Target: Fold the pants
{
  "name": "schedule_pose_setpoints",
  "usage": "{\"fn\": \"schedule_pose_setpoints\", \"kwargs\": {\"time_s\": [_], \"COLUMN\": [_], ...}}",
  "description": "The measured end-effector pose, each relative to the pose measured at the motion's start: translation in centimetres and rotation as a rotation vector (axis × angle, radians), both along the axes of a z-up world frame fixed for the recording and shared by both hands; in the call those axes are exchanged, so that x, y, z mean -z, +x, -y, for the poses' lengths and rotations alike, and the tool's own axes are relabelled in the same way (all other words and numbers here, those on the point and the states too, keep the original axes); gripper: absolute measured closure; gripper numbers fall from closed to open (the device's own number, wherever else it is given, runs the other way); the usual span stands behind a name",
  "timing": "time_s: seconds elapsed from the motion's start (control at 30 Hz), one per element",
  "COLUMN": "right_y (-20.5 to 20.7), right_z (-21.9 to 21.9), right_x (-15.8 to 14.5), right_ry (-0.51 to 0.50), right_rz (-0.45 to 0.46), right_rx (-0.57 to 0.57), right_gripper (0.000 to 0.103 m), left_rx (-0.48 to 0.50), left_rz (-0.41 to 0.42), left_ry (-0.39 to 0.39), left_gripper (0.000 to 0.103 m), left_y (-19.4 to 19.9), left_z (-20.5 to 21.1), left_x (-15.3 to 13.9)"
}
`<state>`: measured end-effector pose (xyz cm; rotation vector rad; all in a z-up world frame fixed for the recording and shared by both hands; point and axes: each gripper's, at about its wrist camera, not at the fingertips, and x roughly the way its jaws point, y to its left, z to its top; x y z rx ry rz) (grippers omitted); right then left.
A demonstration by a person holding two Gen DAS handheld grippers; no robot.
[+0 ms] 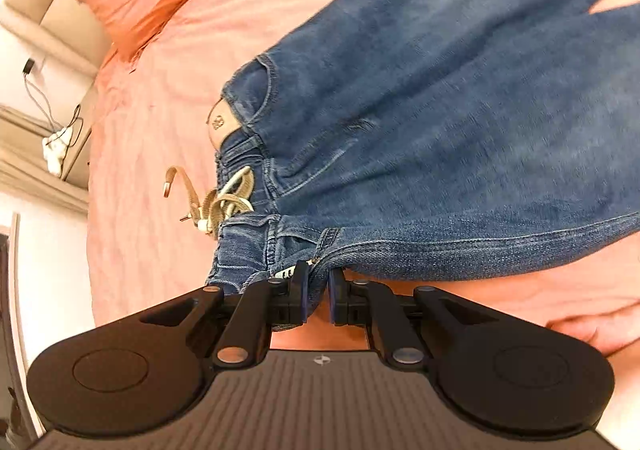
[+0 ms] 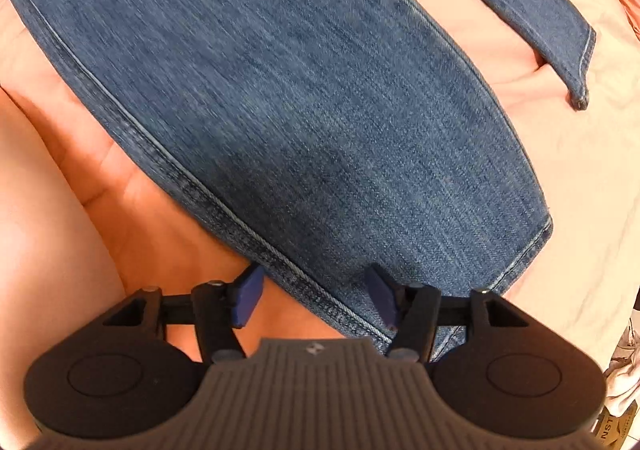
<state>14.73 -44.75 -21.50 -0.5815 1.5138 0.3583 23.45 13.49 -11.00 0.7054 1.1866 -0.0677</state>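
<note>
- Denim pants (image 1: 440, 121) lie spread on a salmon-pink bedsheet (image 1: 152, 129), front side up, with a tan drawstring (image 1: 216, 201) knotted at the waistband (image 1: 244, 226).
- Left gripper (image 1: 318, 290) sits at the near corner of the waistband, its jaws drawn close together on the side seam there; it looks clenched on the pants, though a thin slit between the pads leaves the bite a little uncertain.
- Right gripper (image 2: 316, 298) is released, jaws wide, straddling the outer seam of the near leg close to its hem (image 2: 524, 254); one pad rests over denim, the other over sheet.
- Judged step: grasping the near long edge at both ends, to fold one leg over the other (image 2: 520, 1).
- To do it well, the right jaws should slide further onto the seam and close on both layers before any lift, then both ends should rise together so the leg does not sag.
- Long axis runs from the waistband at the left gripper to the hems at the right gripper; the legs splay slightly apart toward the hems.
</note>
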Motion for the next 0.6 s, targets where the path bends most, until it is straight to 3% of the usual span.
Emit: {"fn": "schedule_pose_setpoints", "kwargs": {"time_s": [0.17,0.23,0.3,0.33,0.4,0.6], "right_y": [-0.2,-0.8,-1.2,-1.5,-2.6,-4.1], "right_z": [0.3,0.3,0.6,0.6,0.4,0.9], "right_x": [0.8,0.6,0.3,0.0,-1.0,-7.6], "right_ry": [0.005,0.014,0.025,0.024,0.018,-0.014], "right_rz": [-0.003,0.002,0.015,0.032,0.084,0.376], "right_rx": [-0.023,-0.028,-0.039,-0.046,-0.065,-0.022], "right_gripper": [0.046,0.060,0.081,0.085,0.094,0.097], "left_rx": [-0.048,-0.067,-0.082,-0.087,-0.095,-0.132], "left_rz": [0.025,0.034,0.045,0.049,0.065,0.145], "left_ry": [-0.027,-0.046,-0.068,-0.076,-0.096,-0.153], "left_gripper": [0.093,0.093,0.093,0.093,0.092,0.092], "left_y": [0.3,0.2,0.1,0.0,-0.1,-0.3], "left_z": [-0.4,-0.7,-1.1,-1.2,-1.4,-2.3], "left_x": [-0.4,-0.6,-0.9,-1.0,-1.4,-3.3]}}
